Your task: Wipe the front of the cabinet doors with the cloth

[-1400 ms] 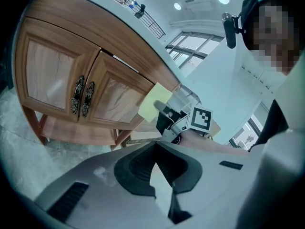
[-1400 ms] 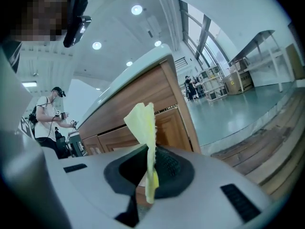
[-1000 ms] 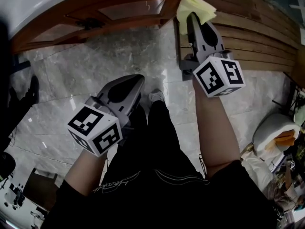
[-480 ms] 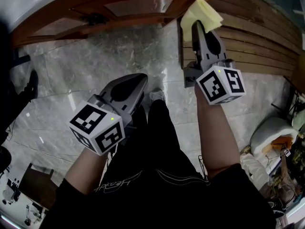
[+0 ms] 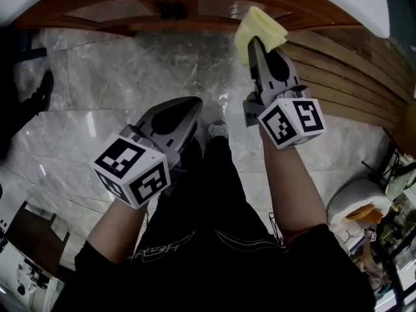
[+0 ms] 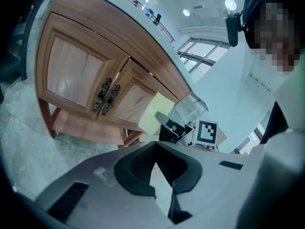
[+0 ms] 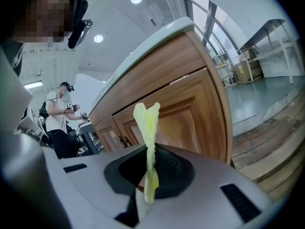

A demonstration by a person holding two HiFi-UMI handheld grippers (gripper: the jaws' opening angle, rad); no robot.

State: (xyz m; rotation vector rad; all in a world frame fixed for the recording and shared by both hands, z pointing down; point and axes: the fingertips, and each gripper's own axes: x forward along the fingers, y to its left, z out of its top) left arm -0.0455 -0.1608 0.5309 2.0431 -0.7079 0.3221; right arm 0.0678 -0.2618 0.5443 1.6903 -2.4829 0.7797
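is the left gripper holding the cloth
No, the left gripper has nothing between its jaws; the cloth is pinched in the right gripper.

head view: from above, steeply down on the floor (image 5: 117, 70) | left gripper view: low, tilted up at the cabinet doors (image 6: 76, 75), some way off | right gripper view: low, close beside them | shared by all: doors, cloth (image 5: 259, 25)

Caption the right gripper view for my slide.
Right gripper, shut on a yellow cloth, faces the wooden cabinet door.
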